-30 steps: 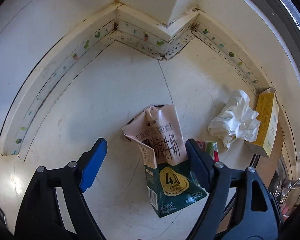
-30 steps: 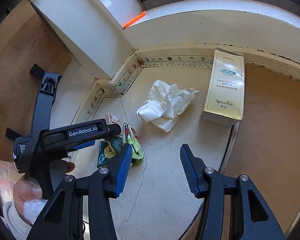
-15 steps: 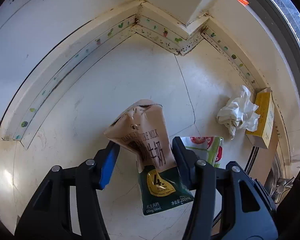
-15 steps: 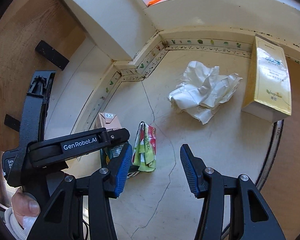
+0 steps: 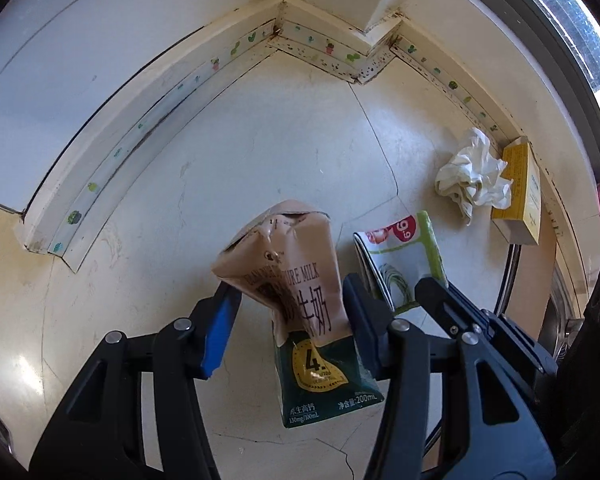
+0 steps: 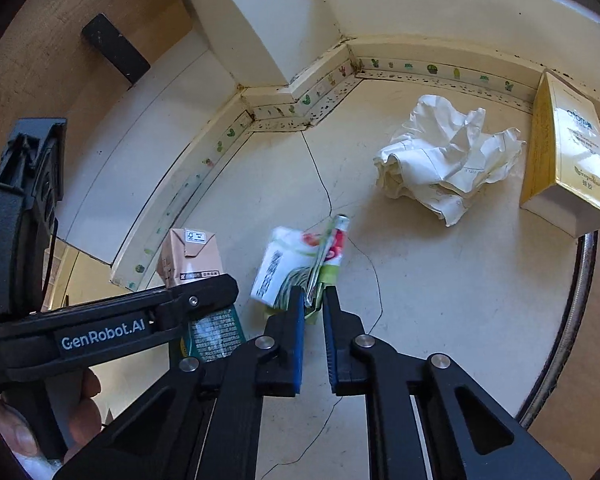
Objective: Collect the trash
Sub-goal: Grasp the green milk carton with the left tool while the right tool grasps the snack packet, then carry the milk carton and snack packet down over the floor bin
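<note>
The left gripper [image 5: 288,322] has its 2 jaws clamped on the crushed brown-and-green milk carton [image 5: 300,300]; the right gripper [image 6: 313,330] is pinched onto the flattened green-and-white snack wrapper [image 6: 296,264], just right of the carton; a crumpled white paper wad [image 6: 444,156] and a yellow cardboard box [image 6: 568,160] sit well ahead of those jaws, to their right.

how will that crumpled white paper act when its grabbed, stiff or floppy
The crumpled white paper will probably be soft and springy: its folds are loose and puffed, so it should compress between the fingers. It looks very light, likely sliding if nudged rather than rolling. Loose flaps may hang down once lifted.
</note>
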`<state>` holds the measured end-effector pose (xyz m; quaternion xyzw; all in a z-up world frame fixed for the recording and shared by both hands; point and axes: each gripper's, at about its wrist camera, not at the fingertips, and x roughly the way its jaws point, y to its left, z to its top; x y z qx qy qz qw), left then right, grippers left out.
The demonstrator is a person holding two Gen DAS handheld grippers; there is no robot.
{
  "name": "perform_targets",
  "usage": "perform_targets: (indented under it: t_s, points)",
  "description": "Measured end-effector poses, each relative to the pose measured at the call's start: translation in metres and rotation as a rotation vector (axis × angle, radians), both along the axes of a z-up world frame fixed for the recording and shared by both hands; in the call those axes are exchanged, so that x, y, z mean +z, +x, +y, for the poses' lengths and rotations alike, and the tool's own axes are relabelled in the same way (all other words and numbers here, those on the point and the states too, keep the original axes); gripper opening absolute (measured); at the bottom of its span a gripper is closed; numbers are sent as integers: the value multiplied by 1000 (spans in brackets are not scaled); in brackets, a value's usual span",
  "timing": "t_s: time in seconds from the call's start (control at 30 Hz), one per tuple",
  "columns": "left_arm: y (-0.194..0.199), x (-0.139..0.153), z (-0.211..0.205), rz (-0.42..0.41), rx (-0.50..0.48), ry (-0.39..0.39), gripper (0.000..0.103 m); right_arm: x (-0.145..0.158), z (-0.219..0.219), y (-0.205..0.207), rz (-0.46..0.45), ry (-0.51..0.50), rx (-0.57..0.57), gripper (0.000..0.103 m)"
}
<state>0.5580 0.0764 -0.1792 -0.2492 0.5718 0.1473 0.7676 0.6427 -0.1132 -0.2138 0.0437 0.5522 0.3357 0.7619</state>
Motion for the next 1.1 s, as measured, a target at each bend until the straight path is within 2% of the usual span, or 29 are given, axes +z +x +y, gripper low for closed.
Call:
perform_targets:
  t_s: [0.13, 0.17, 0.37, 0.57, 0.8, 1.1]
  points:
    - [-19, 9, -8, -17, -37, 8, 49, 11, -6, -13, -23, -6, -24, 5]
    - [-25, 12, -10, -23, -46, 5, 34, 14, -8, -20, -32, -12, -27, 4]
    - [-68, 26, -28, -38, -131, 1, 33, 44, -25, -77, -98, -36, -68, 4]
    - [-129, 46, -41, -95, -233, 24, 33, 79, -45, -158, -161, -54, -142, 4]
    - [-214, 64, -41, -147, -314, -12, 33, 110, -54, -264, -220, -84, -234, 4]
    - [-309, 58, -41, -175, -390, -76, 33, 118, -54, -397, -224, -149, -327, 4]
